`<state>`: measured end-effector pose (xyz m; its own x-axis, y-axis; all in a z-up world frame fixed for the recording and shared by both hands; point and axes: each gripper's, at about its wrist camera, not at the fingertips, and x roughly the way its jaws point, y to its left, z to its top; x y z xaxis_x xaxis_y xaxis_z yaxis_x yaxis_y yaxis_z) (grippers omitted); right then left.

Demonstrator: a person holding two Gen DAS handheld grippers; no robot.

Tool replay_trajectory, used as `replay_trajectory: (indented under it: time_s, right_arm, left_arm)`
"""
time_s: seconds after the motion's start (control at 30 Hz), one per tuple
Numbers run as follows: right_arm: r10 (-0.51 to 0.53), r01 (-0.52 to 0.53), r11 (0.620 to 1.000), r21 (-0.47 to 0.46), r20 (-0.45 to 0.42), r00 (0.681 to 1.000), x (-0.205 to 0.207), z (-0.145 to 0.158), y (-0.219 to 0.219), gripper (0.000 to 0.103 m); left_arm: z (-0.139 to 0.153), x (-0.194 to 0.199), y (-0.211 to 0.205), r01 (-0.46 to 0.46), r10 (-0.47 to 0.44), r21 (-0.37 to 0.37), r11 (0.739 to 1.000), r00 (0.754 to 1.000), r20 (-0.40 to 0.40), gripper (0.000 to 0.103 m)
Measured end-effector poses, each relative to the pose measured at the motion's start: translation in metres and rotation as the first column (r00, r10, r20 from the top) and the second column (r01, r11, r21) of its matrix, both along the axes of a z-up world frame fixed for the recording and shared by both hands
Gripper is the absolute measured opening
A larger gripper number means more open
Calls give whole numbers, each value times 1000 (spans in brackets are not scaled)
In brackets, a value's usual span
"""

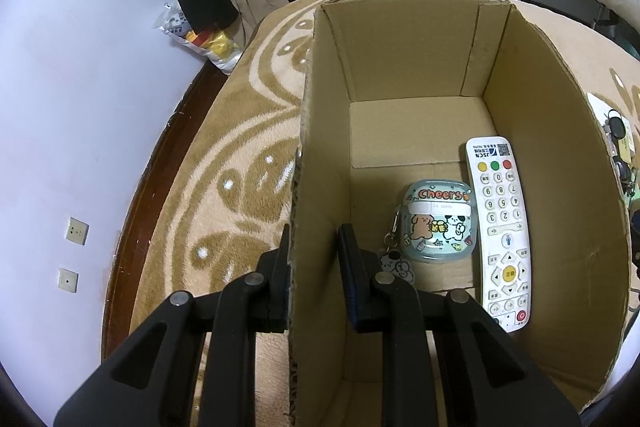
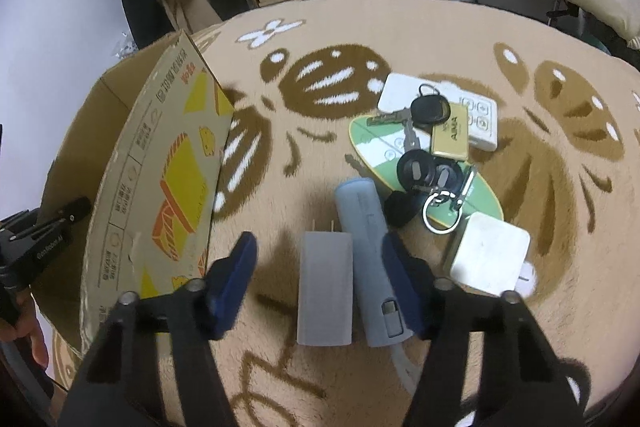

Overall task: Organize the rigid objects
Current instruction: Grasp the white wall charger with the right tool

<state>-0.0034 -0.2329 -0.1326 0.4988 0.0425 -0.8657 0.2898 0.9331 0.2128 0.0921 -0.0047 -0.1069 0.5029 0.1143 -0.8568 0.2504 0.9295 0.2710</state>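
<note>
Trouble with two things at once

The left hand-held gripper (image 1: 312, 255) pinches the box (image 1: 532, 131) wall. The right hand-held gripper (image 2: 320, 279) is released around a grey plug (image 2: 325, 287) and blue power bank (image 2: 370, 259), mid-blanket (image 2: 440, 31). It may grab both, and one could slip.

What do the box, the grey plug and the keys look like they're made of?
Box: corrugated cardboard, matte brown; a ragged cut rim shows along its wall. Grey plug: probably moulded plastic, smooth matte shell, with two thin prongs, likely metal. Keys: silvery blades and a shiny ring look like metal; the black heads look like plastic or rubber, hard to tell which.
</note>
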Motion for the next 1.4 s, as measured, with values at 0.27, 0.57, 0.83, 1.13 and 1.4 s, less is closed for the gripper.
replay_trajectory:
  time_s: [0.27, 0.57, 0.83, 1.13, 1.4]
  right_arm:
    - [34, -35, 999, -18, -29, 999, 3, -10, 11, 37]
    - [29, -29, 999, -14, -25, 999, 5, -10, 13, 31]
    - [13, -13, 1000, -18, -18, 1000, 4, -8, 14, 31]
    - [22, -23, 998, -59, -6, 1000, 12, -11, 19, 31]
    - [-8, 4, 989, -151, -29, 1000, 15, -20, 24, 30]
  left_arm:
    - [1, -2, -4, 12, -13, 32, 999, 1000, 9, 20]
    - [1, -1, -5, 17, -17, 36, 999, 1000, 7, 20]
    - [1, -2, -7, 23, -24, 52, 998, 1000, 10, 20]
    - [0, -1, -7, 23, -23, 52, 998, 1000, 6, 20]
    - [-1, -3, -9, 30, -31, 71, 997, 999, 10, 20]
